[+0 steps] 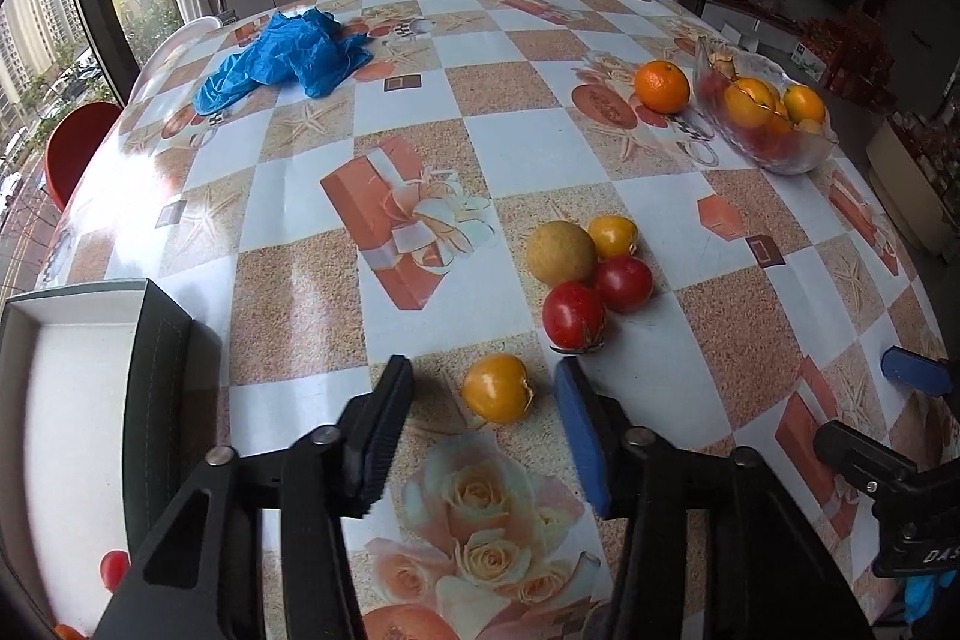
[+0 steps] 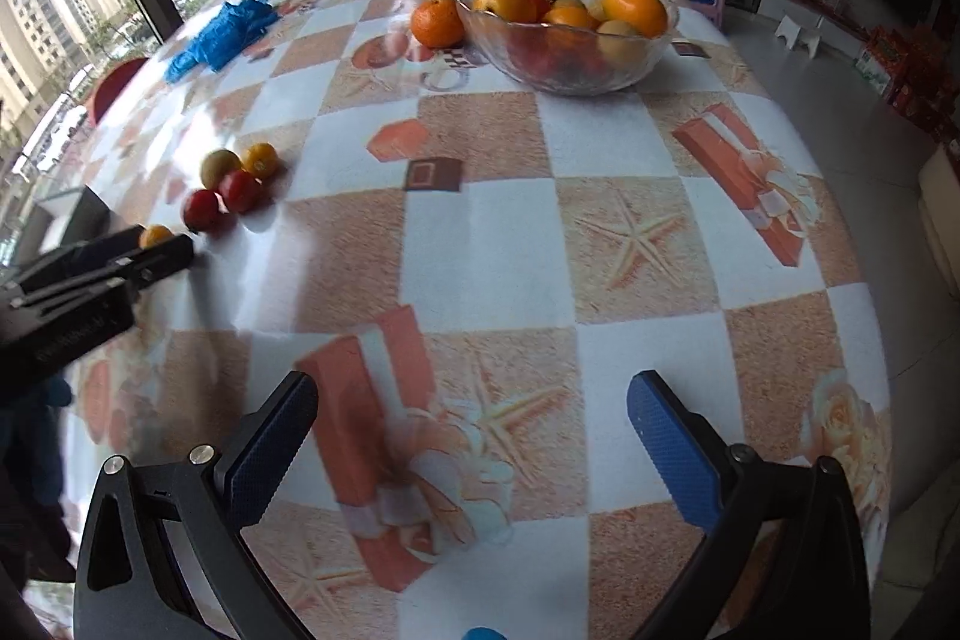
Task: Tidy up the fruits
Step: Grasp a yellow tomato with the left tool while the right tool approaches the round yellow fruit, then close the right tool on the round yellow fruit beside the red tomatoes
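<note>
Two grippers: I am seeing both spread apart, gripping nothing.
Box [image 1: 84,400]: sitting at the table's left edge, one red fruit inside; its wall is crowding my left side.
Left gripper [image 1: 483,388]: bracketing the yellow fruit [image 1: 497,388], not touching.
Risk: round fruit is likely rolling if nudged; red tomato [image 1: 574,314] lying just beyond.
Right gripper [image 2: 471,397]: hovering over bare tablecloth [image 2: 480,250], open room ahead toward the glass bowl [image 2: 567,25].

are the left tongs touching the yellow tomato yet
Apart. In the left wrist view the left tongs stand open around the yellow tomato, with tablecloth showing on both sides between the fruit and each finger.
</note>
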`<state>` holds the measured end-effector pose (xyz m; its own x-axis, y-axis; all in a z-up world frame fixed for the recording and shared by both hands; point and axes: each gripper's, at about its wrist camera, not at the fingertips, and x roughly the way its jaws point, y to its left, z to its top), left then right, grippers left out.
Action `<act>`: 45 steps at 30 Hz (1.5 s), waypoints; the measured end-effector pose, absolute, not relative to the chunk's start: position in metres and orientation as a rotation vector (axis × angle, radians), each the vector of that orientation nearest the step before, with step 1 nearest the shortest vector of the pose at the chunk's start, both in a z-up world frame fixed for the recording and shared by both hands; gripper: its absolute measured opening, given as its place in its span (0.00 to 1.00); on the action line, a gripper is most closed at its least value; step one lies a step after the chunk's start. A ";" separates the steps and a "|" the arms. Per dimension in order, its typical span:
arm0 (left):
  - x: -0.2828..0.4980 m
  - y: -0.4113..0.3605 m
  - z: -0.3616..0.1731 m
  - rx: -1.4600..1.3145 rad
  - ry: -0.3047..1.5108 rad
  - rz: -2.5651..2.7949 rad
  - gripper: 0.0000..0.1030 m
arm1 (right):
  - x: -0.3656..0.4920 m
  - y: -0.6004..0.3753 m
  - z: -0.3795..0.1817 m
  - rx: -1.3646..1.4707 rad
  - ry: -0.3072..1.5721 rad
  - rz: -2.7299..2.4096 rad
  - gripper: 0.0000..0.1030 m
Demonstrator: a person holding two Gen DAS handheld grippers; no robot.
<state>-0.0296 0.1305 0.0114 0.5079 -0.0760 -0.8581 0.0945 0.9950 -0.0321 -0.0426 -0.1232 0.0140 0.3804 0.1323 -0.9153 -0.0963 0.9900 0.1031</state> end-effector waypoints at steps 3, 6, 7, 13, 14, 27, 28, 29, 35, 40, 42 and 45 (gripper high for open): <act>-0.026 0.135 0.013 -0.010 1.029 -0.122 0.24 | -0.032 -0.110 0.022 0.057 1.161 0.187 0.99; -0.025 0.138 0.013 -0.042 1.028 -0.135 0.23 | -0.020 -0.090 0.024 0.040 1.151 0.221 0.97; -0.027 0.139 0.013 -0.045 1.025 -0.136 0.23 | -0.015 -0.083 0.023 0.042 1.153 0.236 0.92; -0.044 0.153 0.014 -0.067 1.014 -0.123 0.23 | 0.012 -0.049 0.017 0.054 1.149 0.277 0.78; -0.048 0.156 0.014 -0.075 1.012 -0.121 0.23 | 0.015 -0.043 0.017 0.050 1.142 0.281 0.76; -0.080 0.175 0.013 -0.092 0.998 -0.107 0.23 | 0.036 0.043 0.016 -0.252 1.057 0.380 0.44; -0.081 0.176 0.013 -0.096 0.997 -0.108 0.23 | 0.034 0.048 0.014 -0.291 1.058 0.385 0.44; -0.082 0.176 0.013 -0.098 0.996 -0.109 0.23 | 0.032 0.052 0.012 -0.337 1.062 0.381 0.43; -0.091 0.178 0.013 -0.102 0.993 -0.113 0.23 | 0.013 0.067 0.006 -0.506 1.032 0.369 0.28; -0.099 0.182 0.016 -0.111 0.992 -0.106 0.23 | 0.007 0.053 0.010 -0.398 1.062 0.397 0.26; -0.104 0.184 0.018 -0.116 0.987 -0.102 0.23 | 0.001 0.041 0.015 -0.327 1.072 0.426 0.26; -0.109 0.186 0.020 -0.125 0.979 -0.102 0.23 | -0.012 0.020 0.023 -0.211 1.083 0.456 0.26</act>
<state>-0.1085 0.1859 0.0205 0.5538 -0.1428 -0.8203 0.0301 0.9880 -0.1517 -0.0122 0.0203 0.0229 0.3880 0.2540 -0.8860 -0.4567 0.8880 0.0546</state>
